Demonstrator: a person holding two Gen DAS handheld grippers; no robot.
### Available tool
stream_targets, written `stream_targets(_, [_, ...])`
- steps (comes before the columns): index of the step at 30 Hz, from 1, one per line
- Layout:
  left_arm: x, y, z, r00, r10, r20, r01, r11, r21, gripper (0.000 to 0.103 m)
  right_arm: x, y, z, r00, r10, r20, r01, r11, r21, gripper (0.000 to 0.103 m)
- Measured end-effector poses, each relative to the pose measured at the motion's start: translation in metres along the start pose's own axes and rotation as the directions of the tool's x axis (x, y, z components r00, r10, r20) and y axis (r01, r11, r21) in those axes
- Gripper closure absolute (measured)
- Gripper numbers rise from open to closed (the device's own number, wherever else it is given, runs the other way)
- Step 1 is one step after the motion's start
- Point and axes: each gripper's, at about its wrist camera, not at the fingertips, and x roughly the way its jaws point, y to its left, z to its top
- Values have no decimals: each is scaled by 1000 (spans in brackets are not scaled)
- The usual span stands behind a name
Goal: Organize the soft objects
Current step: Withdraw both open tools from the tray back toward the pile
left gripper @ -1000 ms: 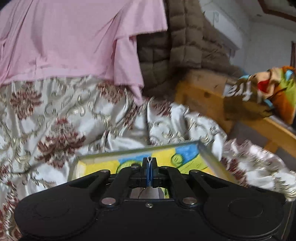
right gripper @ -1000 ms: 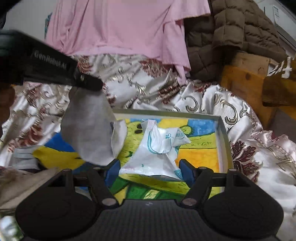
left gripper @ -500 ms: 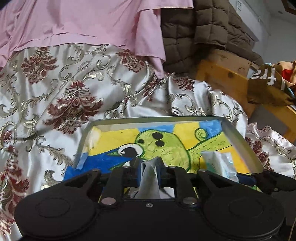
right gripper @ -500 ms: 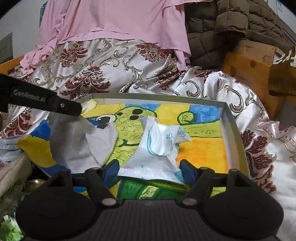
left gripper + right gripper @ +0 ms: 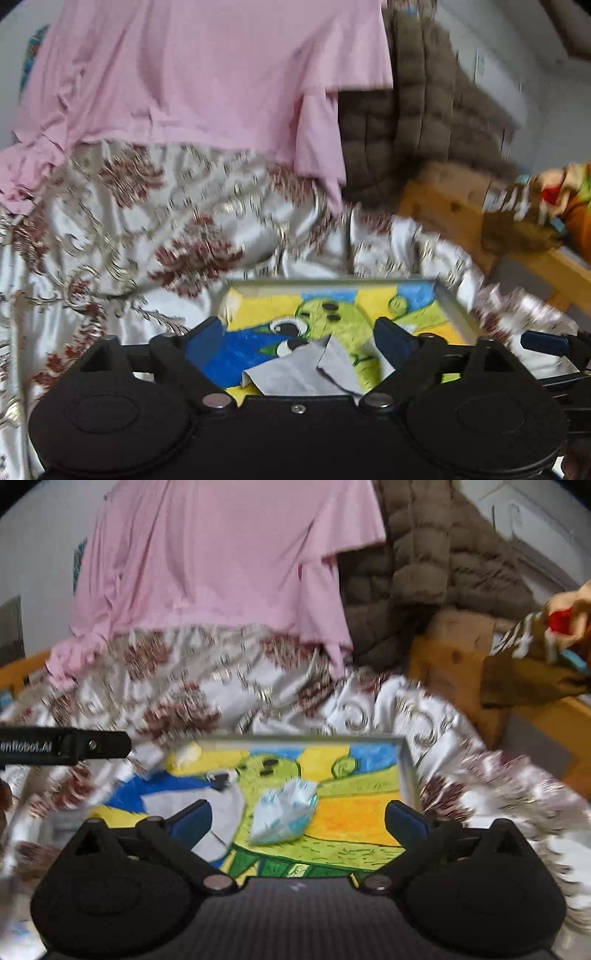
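Observation:
A shallow tray (image 5: 448, 299) (image 5: 409, 771) with a painted green, yellow and blue cartoon floor lies on the patterned bedspread. A grey cloth (image 5: 299, 371) (image 5: 221, 823) lies loose in its left part. My left gripper (image 5: 297, 341) is opening wide above that cloth, and neither pad touches it. A crumpled white and blue tissue pack (image 5: 286, 814) rests in the tray's middle. My right gripper (image 5: 299, 818) is opening too, with the pack lying free between its spread fingers. One left finger (image 5: 74, 746) crosses the right wrist view at left.
A pink garment (image 5: 207, 81) and a brown quilted jacket (image 5: 413, 107) hang behind the cream and maroon bedspread (image 5: 155, 236). A wooden bed frame (image 5: 450, 657) and a colourful blanket (image 5: 569, 195) are at the right. Both views are motion-blurred.
My left gripper carried the grey cloth over the tray, then opened, and the cloth now lies in the tray. My right gripper widened and drew back from the tissue pack.

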Motion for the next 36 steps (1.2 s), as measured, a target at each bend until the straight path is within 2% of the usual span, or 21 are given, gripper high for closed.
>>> stream_targets(5, [-64,-1,-2,995,17,97,-16,1000,-10,1,-58,5,7,998,23,55,-25,999,40,0])
stream_targets(8, [-102,-2,-8,989,31,145,-31,1000,3,1,-90,15,8,996,14,92,-17,999,38,0])
stream_targets(17, [-194,4,-42,976,75,204,-87,995,53,1,-172,57,-21,983,19,183,-28,998,49,0])
stream_targets(21, [-225,11,-62,978,76,195,-93,993,78,1,-201,80,-44,977,9,215,-13,1000,18,0])
stream_targets(26, [-251,24,-94,983,83,164,-89,996,29,1,-226,107,-72,974,-18,226,29,999,-46,0])
stream_targets(30, [-256,26,-116,989,90,115,-97,994,55,1,-236,121,-94,977,-38,208,57,995,-87,0])
stream_targets(36, [-249,31,-142,993,108,44,-111,992,65,1,-232,130,-129,989,-40,139,57,991,-119,0])
